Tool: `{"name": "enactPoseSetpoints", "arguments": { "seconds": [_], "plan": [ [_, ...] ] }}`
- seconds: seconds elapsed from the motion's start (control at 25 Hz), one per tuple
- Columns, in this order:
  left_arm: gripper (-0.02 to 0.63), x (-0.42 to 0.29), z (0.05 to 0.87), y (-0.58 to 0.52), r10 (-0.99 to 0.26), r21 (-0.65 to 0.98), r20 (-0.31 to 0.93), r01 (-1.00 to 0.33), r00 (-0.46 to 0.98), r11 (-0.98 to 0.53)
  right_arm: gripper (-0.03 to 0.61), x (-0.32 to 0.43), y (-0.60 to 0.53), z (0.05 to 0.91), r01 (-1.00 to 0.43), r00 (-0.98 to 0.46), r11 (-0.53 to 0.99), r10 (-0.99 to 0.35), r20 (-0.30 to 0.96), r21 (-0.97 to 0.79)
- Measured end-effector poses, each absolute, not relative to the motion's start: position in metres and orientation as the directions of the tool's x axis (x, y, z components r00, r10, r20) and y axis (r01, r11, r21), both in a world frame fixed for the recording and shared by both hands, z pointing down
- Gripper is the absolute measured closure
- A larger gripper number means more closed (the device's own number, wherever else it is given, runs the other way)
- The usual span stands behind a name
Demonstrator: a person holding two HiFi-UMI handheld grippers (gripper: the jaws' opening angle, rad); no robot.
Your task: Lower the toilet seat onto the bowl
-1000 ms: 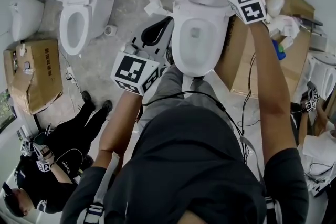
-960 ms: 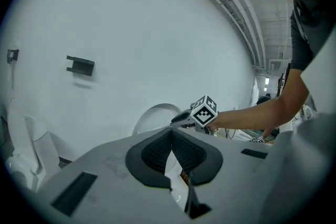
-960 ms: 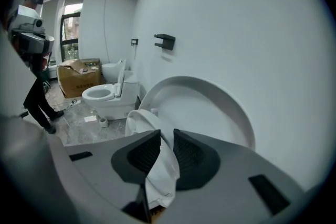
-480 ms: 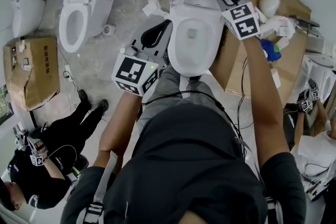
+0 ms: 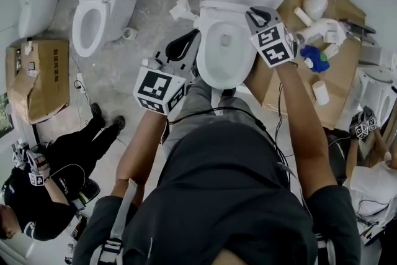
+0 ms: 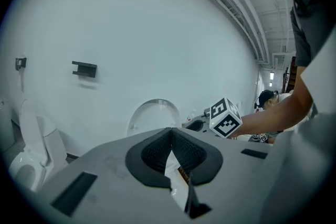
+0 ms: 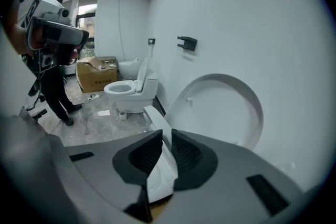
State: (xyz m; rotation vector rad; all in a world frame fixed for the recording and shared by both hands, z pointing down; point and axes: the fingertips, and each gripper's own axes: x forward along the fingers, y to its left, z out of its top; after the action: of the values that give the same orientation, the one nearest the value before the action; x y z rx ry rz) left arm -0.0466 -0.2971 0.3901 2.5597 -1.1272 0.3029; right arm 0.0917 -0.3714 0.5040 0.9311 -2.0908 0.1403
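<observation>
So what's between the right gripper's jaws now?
The toilet seat: in the right gripper view its white rim runs between the pads of the right gripper, and the jaws have just been closing on it.

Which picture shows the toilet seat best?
Head view: the toilet seat shows from above, nearly its full ring. Right gripper view: only one edge, between jaws that have just been closing. Left gripper view: mostly hidden behind its own jaws.

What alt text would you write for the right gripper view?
The right tongs have just been closing on the white toilet seat, whose edge sits between them. Behind, the lid stands raised by the wall; another toilet stands farther left.
</observation>
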Motion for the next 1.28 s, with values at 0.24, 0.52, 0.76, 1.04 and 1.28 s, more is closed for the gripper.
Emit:
{"name": "enactPoseSetpoints", "arguments": {
  "seconds": [0.24,0.52,0.76,1.04,1.28],
  "plan": [
    [0.609,-0.044,0.389,-0.259,-0.702,0.193,0.327,-0.772,0.632,-0.605,0.525,0.086,-0.331,0.516,-0.613,-0.389,0.752,-0.554,0.736,0.242],
    [0.609,-0.046,0.395,-0.212,-0.732,0.184,0.347,-0.808,0.586,-0.56,0.529,0.081,-0.288,0.532,-0.571,-0.406,0.782,-0.535,0.741,0.251],
    [0.609,-0.043,0.4,-0.189,-0.728,0.165,0.374,-0.814,0.574,-0.557,0.538,0.074,-0.252,0.549,-0.562,-0.43,0.796,-0.512,0.743,0.224],
    [0.609,-0.046,0.408,-0.188,-0.68,0.196,0.396,-0.78,0.617,-0.594,0.556,0.071,-0.234,0.558,-0.618,-0.389,0.749,-0.554,0.736,0.237],
    [0.609,-0.051,0.422,-0.181,-0.613,0.217,0.416,-0.728,0.672,-0.65,0.557,0.068,-0.219,0.569,-0.639,-0.355,0.728,-0.564,0.745,0.247]
  ]
}}
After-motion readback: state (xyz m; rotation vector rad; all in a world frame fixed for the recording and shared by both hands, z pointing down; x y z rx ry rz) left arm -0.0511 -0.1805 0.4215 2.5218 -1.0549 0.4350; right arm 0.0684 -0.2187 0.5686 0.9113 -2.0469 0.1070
